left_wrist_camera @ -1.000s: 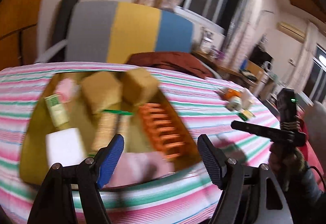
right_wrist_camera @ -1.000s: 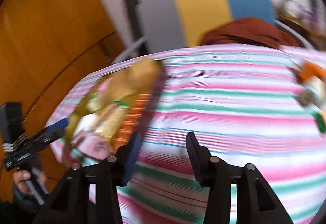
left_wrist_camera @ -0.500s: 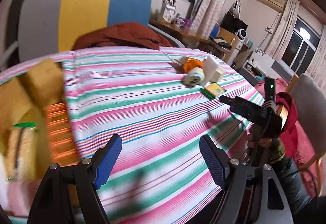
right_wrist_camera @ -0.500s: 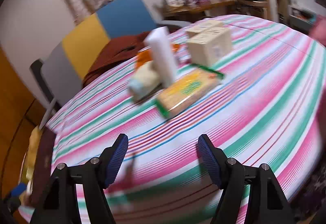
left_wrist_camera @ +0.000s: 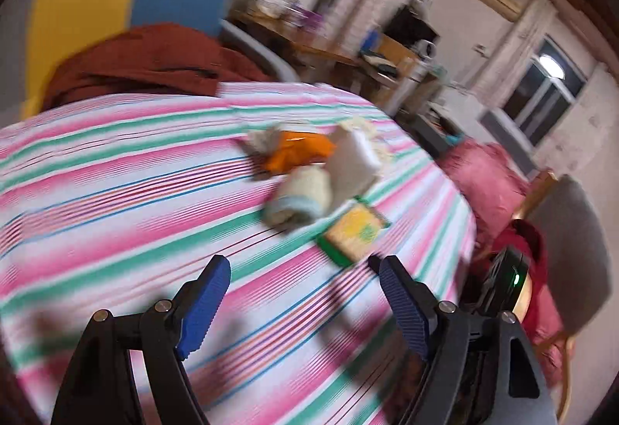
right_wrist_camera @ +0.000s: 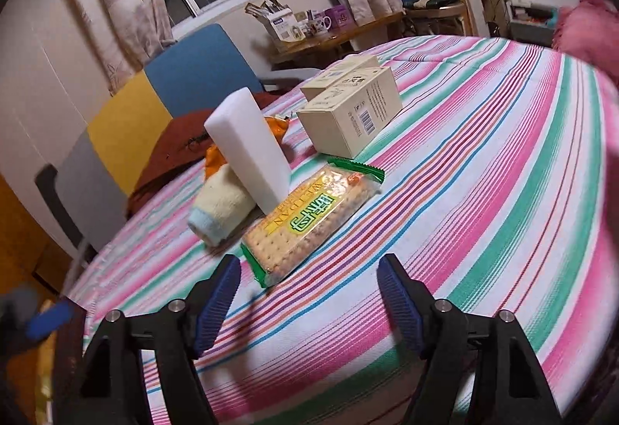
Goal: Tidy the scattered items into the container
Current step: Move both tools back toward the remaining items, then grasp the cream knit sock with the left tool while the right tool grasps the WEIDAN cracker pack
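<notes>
On the striped tablecloth (right_wrist_camera: 483, 173) lies a cluster of loose items: a green-edged cracker packet (right_wrist_camera: 313, 220), a white foam block (right_wrist_camera: 251, 150) leaning over a rolled cream towel (right_wrist_camera: 222, 212), an orange packet (right_wrist_camera: 276, 125) and two cream boxes (right_wrist_camera: 352, 119). My right gripper (right_wrist_camera: 307, 270) hovers just short of the cracker packet. Its jaws are opening and the pads touch nothing. My left gripper (left_wrist_camera: 301, 270) is open and empty, pointing at the same blurred cluster, with the cracker packet (left_wrist_camera: 354, 229) nearest. A yellow-brown tray edge (right_wrist_camera: 42, 374) shows dimly at bottom left.
A chair with a grey, yellow and blue back (right_wrist_camera: 154, 96) stands behind the table with a dark red garment (left_wrist_camera: 147, 61) on it. To the right are a pink cushion (left_wrist_camera: 483, 173) and a grey chair (left_wrist_camera: 572, 251). A cluttered desk stands under the window.
Both views swung away from the filled tray to the loose items on the right of the table. The right gripper's jaws spread wider; the left stayed open.
</notes>
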Available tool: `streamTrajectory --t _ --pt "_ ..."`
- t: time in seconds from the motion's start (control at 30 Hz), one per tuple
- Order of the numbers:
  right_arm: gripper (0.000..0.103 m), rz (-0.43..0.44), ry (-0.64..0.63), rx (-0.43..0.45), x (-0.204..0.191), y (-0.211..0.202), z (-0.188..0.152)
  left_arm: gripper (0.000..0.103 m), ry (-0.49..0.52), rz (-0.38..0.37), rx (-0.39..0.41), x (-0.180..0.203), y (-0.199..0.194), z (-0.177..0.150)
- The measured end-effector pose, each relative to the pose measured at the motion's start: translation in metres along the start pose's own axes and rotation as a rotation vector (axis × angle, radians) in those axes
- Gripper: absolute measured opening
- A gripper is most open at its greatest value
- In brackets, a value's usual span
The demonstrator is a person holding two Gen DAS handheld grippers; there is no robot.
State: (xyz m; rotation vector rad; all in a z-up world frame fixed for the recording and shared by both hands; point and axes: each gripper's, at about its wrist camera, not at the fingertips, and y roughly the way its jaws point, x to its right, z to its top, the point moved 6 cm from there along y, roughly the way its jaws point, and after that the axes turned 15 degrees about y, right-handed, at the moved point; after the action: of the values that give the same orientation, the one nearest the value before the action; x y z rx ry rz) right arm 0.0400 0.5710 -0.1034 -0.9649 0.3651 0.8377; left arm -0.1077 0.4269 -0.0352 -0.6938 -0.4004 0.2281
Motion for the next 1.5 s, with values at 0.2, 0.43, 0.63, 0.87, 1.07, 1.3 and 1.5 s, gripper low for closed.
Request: streamTrajectory --t 0.2,0.43,0.63,0.87,1.07,1.3,1.5 --pt "0.086 0.068 0.003 -0.005 -0.004 -0.001 0.001 0.081 0.082 -0.018 -0.038 -0.004 0.054 0.028" --pt "0.09 0.106 -0.002 -0.011 -0.007 -0.001 0.0 0.08 0.165 -0.037 -0.087 -0.013 0.097 0.036" --pt "0.092 0.113 -0.008 -0.015 -0.011 -0.002 -0.002 0.079 0.151 -0.087 -0.103 -0.019 0.122 0.033" --pt "0.094 0.1 -0.012 -0.021 -0.014 -0.003 -0.003 0.059 0.101 -0.088 -0.084 -0.026 0.133 0.027" --pt "0.094 0.095 -0.017 -0.023 -0.013 -0.002 -0.002 0.055 0.067 -0.031 -0.063 -0.031 0.117 0.015" --pt "0.094 0.062 -0.026 -0.04 -0.014 0.002 0.0 0.055 0.07 0.119 -0.068 -0.031 0.08 -0.018" --pt "0.094 -0.005 -0.001 -0.047 -0.016 0.017 0.012 0.055 0.065 0.211 -0.071 -0.032 0.044 -0.047"
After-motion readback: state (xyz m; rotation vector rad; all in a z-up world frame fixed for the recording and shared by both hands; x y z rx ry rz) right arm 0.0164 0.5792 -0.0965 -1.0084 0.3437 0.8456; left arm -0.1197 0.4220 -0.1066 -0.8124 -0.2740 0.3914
